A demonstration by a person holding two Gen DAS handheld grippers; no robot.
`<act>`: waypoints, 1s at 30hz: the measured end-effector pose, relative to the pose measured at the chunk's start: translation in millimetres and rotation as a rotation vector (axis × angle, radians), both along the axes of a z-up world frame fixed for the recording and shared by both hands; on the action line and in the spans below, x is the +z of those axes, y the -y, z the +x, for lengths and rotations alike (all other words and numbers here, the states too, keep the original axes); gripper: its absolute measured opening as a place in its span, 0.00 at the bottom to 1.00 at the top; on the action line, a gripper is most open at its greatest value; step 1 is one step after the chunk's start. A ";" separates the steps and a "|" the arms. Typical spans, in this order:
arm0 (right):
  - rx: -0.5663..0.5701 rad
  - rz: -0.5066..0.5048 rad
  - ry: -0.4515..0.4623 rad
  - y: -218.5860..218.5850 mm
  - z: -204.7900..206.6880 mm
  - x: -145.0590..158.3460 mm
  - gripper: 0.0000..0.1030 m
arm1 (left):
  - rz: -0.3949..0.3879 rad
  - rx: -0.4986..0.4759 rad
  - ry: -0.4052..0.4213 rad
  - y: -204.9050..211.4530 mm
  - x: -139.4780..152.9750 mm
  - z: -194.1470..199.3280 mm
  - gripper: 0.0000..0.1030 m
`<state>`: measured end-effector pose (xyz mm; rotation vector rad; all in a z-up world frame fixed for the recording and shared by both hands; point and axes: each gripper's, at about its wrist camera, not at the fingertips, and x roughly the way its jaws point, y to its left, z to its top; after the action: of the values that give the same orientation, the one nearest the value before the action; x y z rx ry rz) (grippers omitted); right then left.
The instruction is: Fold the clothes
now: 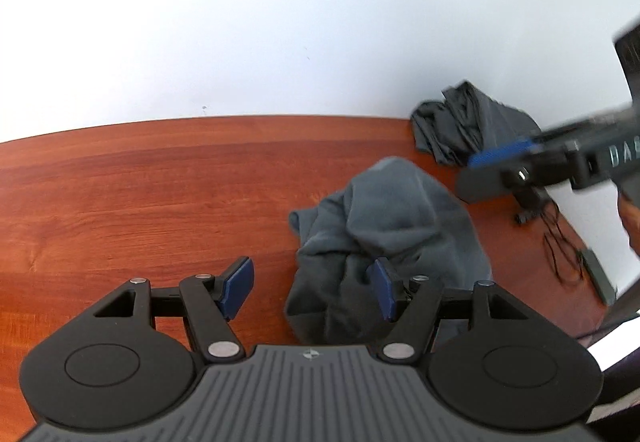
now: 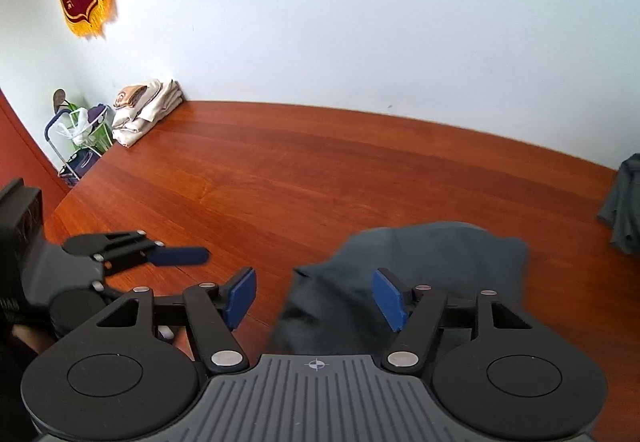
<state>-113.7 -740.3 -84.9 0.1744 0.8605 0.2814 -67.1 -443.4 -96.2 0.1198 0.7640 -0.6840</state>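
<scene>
Both claws are spread wide with nothing between the pads: the left gripper (image 1: 312, 292) and the right gripper (image 2: 314, 298) hang over the wooden table (image 1: 140, 194). A crumpled grey garment (image 1: 384, 234) lies in a heap at about 1 o'clock from the left gripper, directly ahead of the right one. A second dark grey garment (image 1: 464, 122) is bunched against the wall at 2 o'clock, well apart from the first.

Risk, as I judge it: the heap hides its hems, so a pinch could catch several layers and drag the lump instead of spreading it. The cables (image 1: 560, 242) at 3 o'clock could snag.

Count: two grippers, two grey garments, one folded beige pile (image 2: 140, 114) at 10 o'clock.
</scene>
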 end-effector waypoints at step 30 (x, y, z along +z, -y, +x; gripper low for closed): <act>0.125 -0.026 0.084 100.9 -7.5 -50.9 0.66 | 0.040 0.132 -0.059 138.1 -11.0 -51.0 0.23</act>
<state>-121.2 -841.2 -135.9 0.0839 0.7926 0.3910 -118.0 -581.4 -107.2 0.0848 0.8343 -0.5493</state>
